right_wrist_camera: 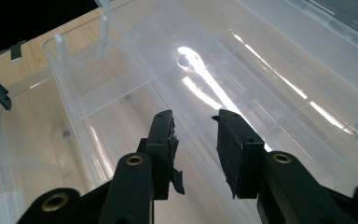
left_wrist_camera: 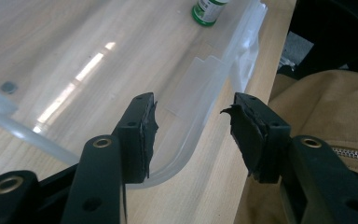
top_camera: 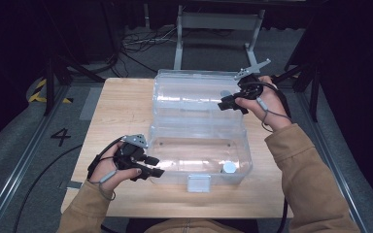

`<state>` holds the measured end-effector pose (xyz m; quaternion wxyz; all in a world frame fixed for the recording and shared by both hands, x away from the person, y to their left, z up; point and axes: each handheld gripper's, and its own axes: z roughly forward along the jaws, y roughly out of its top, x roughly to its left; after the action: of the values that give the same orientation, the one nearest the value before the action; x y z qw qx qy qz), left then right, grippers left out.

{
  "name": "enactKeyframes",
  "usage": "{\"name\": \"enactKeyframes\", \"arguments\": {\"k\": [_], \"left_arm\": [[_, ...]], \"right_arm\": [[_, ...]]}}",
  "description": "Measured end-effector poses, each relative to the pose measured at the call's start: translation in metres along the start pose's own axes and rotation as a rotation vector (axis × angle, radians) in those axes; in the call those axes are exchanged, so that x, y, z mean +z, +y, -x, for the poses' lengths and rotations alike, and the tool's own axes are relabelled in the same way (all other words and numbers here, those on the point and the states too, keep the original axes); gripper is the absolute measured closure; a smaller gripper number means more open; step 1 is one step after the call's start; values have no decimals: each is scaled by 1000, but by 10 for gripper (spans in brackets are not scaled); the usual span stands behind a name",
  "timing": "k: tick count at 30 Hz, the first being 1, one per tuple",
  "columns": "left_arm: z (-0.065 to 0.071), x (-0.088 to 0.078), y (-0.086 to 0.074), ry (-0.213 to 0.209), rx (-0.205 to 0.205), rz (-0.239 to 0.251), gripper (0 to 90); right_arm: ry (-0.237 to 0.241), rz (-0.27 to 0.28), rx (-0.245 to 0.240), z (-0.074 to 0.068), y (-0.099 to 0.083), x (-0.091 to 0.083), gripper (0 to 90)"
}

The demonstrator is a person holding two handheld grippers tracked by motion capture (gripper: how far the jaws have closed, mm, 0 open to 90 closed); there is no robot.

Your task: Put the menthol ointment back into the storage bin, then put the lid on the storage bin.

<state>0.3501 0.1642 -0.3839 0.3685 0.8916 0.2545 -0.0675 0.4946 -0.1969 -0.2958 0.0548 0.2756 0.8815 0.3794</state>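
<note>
A: Left tongs point(top_camera: 151, 171) spread, straddling the near left corner wall of the clear box point(left_wrist_camera: 200, 135), pads not pressing. Right tongs point(top_camera: 225, 103) partly spread over the flipped-back lid point(top_camera: 189, 90), nothing between them.

B: Box location?

A: Middle of the surface point(top_camera: 121, 104), open, lid lying flat behind the base. Small green-labelled bottle point(left_wrist_camera: 206, 10) inside, near the front right.

B: Step?

A: Looks like closing up: left steadies, right goes for the lid. Next needs right tongs on the lid edge, then swing it forward.
</note>
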Motion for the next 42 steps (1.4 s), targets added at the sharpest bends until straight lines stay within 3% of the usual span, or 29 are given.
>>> {"name": "enactKeyframes", "arguments": {"k": [8,15,19,24,42], "left_arm": [[3,16,2,-34,24,-55,516],[1,23,0,-10,42,-106,632],[-1,24,0,-4,50,-104,718],[0,26,0,6,86,-112,735],[1,26,-1,11,94,-110,742]], "right_arm": [[3,-23,-21,1,1,4,708],[1,-47,-44,1,3,9,723],[9,-53,-63,0,5,13,728],[16,-62,-82,0,8,17,733],[90,-67,-87,0,6,13,811]]}}
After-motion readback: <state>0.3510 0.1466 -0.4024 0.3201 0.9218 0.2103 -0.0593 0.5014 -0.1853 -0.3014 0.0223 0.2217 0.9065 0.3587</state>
